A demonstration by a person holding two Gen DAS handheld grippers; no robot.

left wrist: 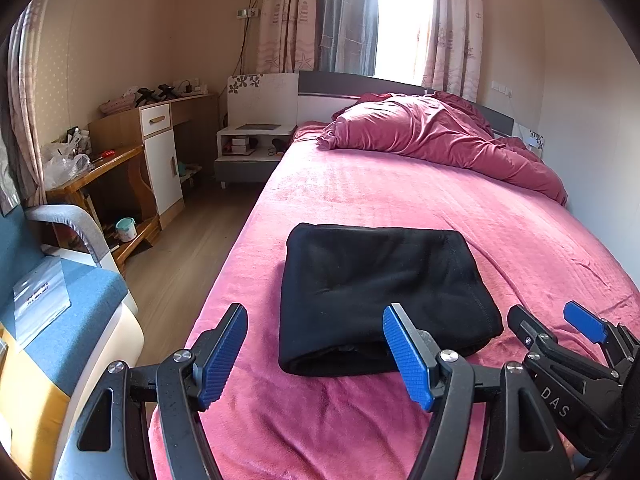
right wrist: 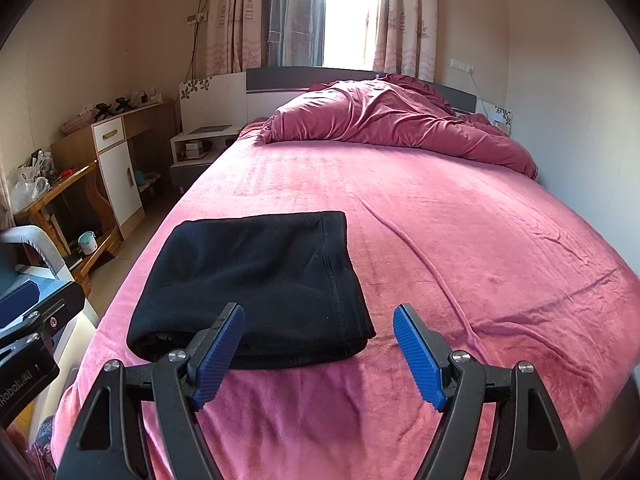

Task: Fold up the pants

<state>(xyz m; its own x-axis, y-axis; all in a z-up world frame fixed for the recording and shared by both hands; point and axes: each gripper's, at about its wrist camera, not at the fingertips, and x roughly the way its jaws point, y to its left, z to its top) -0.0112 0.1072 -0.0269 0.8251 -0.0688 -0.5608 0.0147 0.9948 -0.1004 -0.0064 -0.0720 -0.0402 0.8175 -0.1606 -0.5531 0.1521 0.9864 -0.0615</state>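
A: Item one, the pants point(left wrist: 384, 296): black fleece, folded into a compact, thick rectangle. They lie on the pink bed point(left wrist: 400, 200), near its foot and toward its left edge. A stitched hem runs along the right side; the layered fold faces us.

B: Condition?

A: We judge the folding all but done. The near edge bulges a little and the layers there do not sit quite flush, so what remains is squaring and pressing, if anything.

B: Item two, the left tongs point(left wrist: 314, 354)?

A: Released, blue pads spread wide, holding nothing. They hover just short of the bundle's near edge.

B: Item three, the right tongs point(right wrist: 320, 354)?

A: Also released and empty, near the bundle's near right corner. Whether either touches the cloth, we cannot tell.

B: Handling note?

A: If we tidy, we keep the tongs low and nudge the near edge inward from both corners together, so the stack does not skew. Fleece is thick and springy; pinching only the top layer would likely peel the fold open.

B: Surroundings?

A: Crumpled duvet point(left wrist: 432, 136) at the headboard, well apart. Nightstand point(left wrist: 256, 148) and wooden desk point(left wrist: 116, 164) off to the left.
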